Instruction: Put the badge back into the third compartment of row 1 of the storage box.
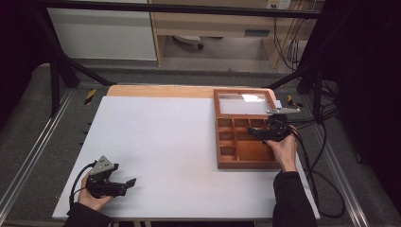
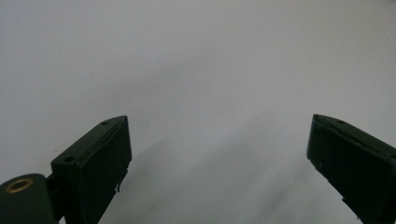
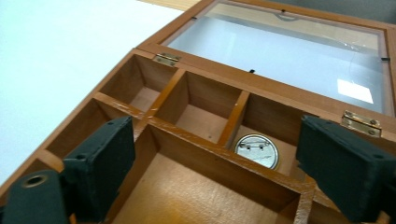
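Observation:
A wooden compartment box lies open at the right of the white table top, its glass-paned lid folded back flat. My right gripper hovers over the box's back row of small compartments. In the right gripper view its jaws stand open with nothing between them. Beyond them a round silver pin badge lies back-side up in the right-hand small compartment of the box, next to the hinged lid. My left gripper rests at the front left of the table, open over bare white surface.
The white board covers most of the table, with a wooden strip at its back edge. Black cables trail off the right side. Metal rails and black frame posts flank the table.

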A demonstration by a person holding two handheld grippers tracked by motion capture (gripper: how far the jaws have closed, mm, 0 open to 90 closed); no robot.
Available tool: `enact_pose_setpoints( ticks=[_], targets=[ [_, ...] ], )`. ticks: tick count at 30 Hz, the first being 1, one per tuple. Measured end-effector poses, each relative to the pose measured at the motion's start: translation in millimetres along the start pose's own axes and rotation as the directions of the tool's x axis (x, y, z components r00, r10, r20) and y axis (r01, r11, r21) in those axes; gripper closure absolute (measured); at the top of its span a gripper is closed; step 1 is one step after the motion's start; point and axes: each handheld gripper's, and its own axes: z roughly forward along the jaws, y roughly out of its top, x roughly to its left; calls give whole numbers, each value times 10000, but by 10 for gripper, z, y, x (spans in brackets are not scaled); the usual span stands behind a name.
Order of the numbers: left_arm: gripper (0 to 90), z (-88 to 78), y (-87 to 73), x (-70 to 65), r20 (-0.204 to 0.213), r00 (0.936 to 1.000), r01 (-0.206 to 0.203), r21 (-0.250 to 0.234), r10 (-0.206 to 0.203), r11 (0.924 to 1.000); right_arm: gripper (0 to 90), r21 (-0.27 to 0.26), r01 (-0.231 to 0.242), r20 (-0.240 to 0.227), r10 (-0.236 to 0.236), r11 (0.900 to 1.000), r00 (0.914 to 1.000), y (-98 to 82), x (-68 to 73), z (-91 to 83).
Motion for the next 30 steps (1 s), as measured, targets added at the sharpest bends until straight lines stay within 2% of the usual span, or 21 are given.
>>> enact_pose_setpoints(
  ticks=[7, 11, 19, 30],
  targets=[
    [60, -2, 1, 0, -11, 10000, 2, -7, -2, 10000, 29, -118, 74, -272, -77, 9999, 9996, -41, 100, -87],
    [60, 0, 1, -2, -20, 10000, 0, 7, 1, 10000, 7, -213, 295, -420, -304, 9993, 9987, -75, 179, -142],
    [60, -2, 2, -4, -23, 10000, -5, 0, 5, 10000, 5, -411, 657, -796, -688, 9970, 9944, -156, 367, -231],
    [60, -3, 4, -9, -51, 10000, -27, 9, 27, 10000, 5, -647, 677, -1275, -755, 9956, 9890, -345, 535, -312]
  ],
)
